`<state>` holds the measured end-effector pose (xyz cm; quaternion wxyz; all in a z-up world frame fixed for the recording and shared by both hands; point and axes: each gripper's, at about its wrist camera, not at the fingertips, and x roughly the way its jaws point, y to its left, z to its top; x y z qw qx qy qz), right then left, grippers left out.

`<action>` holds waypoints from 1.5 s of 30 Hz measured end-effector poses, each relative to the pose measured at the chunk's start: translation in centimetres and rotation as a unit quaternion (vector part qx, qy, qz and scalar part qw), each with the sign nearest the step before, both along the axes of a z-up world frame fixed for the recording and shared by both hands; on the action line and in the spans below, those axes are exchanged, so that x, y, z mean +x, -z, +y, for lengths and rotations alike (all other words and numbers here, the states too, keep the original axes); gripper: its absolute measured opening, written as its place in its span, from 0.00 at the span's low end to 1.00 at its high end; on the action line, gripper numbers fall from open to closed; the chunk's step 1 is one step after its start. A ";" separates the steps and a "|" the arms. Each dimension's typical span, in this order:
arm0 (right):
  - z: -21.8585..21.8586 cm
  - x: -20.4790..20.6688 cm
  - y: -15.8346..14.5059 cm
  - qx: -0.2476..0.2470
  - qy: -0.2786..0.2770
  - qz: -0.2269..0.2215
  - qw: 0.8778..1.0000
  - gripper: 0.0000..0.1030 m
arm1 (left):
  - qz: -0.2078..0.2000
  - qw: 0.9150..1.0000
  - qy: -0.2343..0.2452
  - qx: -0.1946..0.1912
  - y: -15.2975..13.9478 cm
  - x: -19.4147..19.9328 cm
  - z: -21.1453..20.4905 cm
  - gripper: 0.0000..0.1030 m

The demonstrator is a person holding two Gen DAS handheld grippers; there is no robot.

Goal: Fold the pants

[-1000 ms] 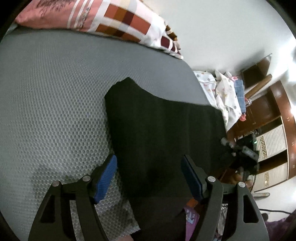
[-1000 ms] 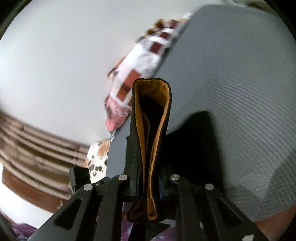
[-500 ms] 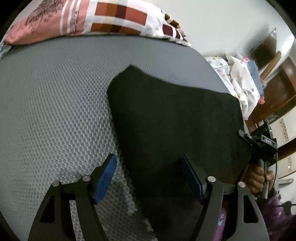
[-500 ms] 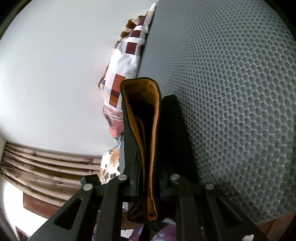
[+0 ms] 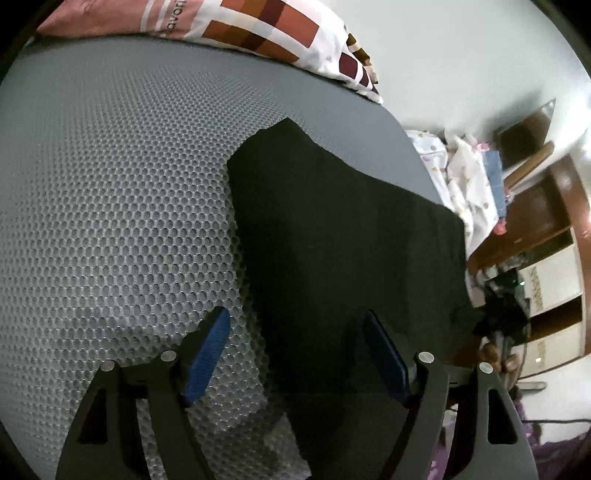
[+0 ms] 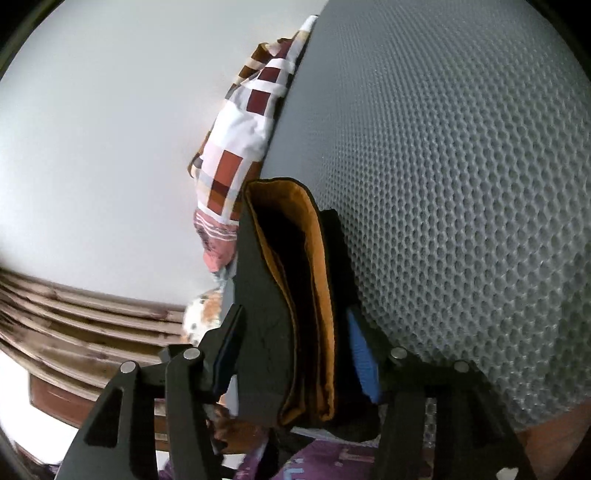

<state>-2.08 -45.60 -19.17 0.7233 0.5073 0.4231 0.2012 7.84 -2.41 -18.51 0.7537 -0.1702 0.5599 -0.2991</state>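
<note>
Black pants [image 5: 332, 236] lie spread on the grey honeycomb mattress [image 5: 110, 206]. My left gripper [image 5: 295, 354] hovers low over their near left edge. It is open, and that edge runs between the blue pads [image 5: 207, 350] without touching them. In the right wrist view a folded bunch of the pants [image 6: 291, 302], black outside with orange lining, stands between the fingers of my right gripper [image 6: 295, 350]. Its jaws are opening. The blue right pad [image 6: 362, 358] shows its bare face and the cloth hangs loose between the fingers.
A patchwork pillow [image 5: 258, 33] [image 6: 240, 147] lies at the head of the mattress against a white wall. Past the mattress's far right edge are a heap of white printed clothes [image 5: 465, 177] and brown wooden furniture [image 5: 546, 221]. A hand [image 5: 496, 360] shows there.
The right gripper's jaws have spread apart from a tight pinch on the orange-lined fold. The left gripper has sunk a little toward the pants, still open.
</note>
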 end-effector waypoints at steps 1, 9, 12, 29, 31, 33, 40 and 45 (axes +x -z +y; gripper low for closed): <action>0.4 0.1 0.1 -0.007 -0.007 0.006 1.000 0.51 | 0.001 1.000 0.002 -0.005 0.0 -0.1 0.2 0.73; 5.4 0.8 -0.4 -0.031 -0.073 -0.001 0.997 0.46 | 0.033 0.998 0.022 -0.045 0.2 0.4 1.0 0.75; 5.2 0.8 -0.3 -0.053 -0.079 0.007 0.995 0.40 | 0.035 0.998 0.032 -0.043 0.1 0.2 1.3 0.75; 2.9 1.4 -1.3 -0.037 -0.036 0.015 0.999 0.12 | -0.016 0.999 0.042 0.004 -0.3 -0.5 1.2 0.63; 2.4 1.4 0.5 -0.043 -0.029 0.039 0.998 0.13 | -0.003 0.999 0.032 -0.012 -0.2 -0.1 1.8 0.63; 1.9 1.1 1.5 -0.019 -0.020 0.042 0.999 0.12 | 0.000 0.999 0.030 -0.012 -0.2 0.0 2.1 0.63; 1.3 1.3 -1.8 -0.076 -0.014 0.016 0.997 0.36 | -0.005 0.999 0.049 0.018 -0.7 -0.2 0.9 0.65; 0.2 2.1 -1.3 -0.069 -0.032 0.018 0.997 0.48 | 0.028 0.999 0.037 -0.026 -0.2 0.5 1.2 0.73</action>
